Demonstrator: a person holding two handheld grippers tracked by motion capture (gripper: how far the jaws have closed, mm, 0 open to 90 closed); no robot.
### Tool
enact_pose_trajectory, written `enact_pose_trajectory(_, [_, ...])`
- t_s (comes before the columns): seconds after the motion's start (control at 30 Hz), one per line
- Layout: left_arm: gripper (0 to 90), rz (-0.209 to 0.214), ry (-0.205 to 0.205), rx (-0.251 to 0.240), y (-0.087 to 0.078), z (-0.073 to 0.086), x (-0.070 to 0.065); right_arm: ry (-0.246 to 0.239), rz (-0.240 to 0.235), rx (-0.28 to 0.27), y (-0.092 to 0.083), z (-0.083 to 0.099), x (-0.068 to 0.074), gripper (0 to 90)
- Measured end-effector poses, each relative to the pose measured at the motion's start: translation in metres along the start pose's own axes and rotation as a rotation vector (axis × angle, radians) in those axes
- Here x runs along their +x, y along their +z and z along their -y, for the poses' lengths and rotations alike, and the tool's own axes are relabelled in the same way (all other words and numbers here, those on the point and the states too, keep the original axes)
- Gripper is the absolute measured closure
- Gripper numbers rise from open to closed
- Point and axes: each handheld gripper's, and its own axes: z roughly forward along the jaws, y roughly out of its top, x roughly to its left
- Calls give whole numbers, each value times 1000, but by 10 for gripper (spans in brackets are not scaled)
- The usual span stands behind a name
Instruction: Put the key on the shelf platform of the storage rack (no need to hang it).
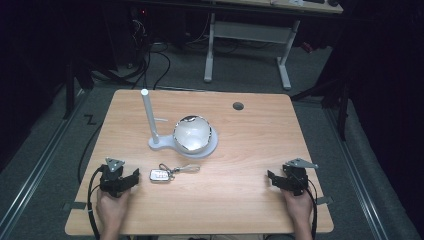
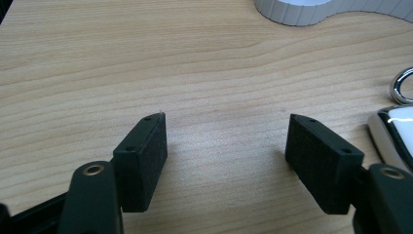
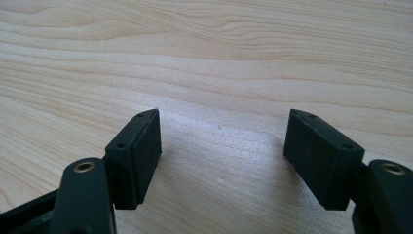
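Our left gripper (image 1: 131,177) rests low on the near left part of the wooden table (image 1: 250,145), held in the left hand (image 1: 112,207). Its two black jaws stand apart with bare wood between them — nothing is gripped. In the left gripper view the pads (image 2: 146,161) frame empty tabletop, and the silver-edged end of the key fob (image 2: 394,134) sits just beside the right-hand jaw, not touching it.

Our right gripper (image 1: 274,178) lies at the near right of the table, held in the right hand (image 1: 299,210), well apart from everything else. In the right gripper view its jaws are also spread, with only wood grain between them.

From the high view, the key fob (image 1: 160,175) lies flat just to the right of the left gripper. A metal ring and a short strap (image 1: 186,169) trail from it toward the middle of the table.

Farther back, near the table's centre, sits a white stand (image 1: 161,143) with a flat base and a tall, slightly tilted white post (image 1: 149,115). A pale, shiny-rimmed dome — we cannot tell what it is — rests on the base to the right of the post (image 1: 192,134). A small dark round hole (image 1: 238,106) marks the table's far side.
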Motion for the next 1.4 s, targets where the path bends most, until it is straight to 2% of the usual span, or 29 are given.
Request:
enact_pose_trajectory(0.47, [306, 10, 4, 1, 1, 0, 0, 9, -5, -1, 0, 0, -1, 302])
enact_pose_trajectory(0.7, [238, 33, 22, 10, 1, -1, -1, 7, -4, -1, 0, 0, -1, 302])
enact_pose_trajectory(1.03, [218, 56, 44, 17, 1, -1, 1, 8, -4, -1, 0, 0, -1, 302])
enact_pose_trajectory(1.17, [220, 80, 37, 22, -2, 0, 5, 8, -4, -1, 0, 0, -1, 303])
enact_pose_trajectory(1.4, [232, 97, 18, 16, -4, 0, 9, 8, -4, -1, 0, 0, -1, 303])
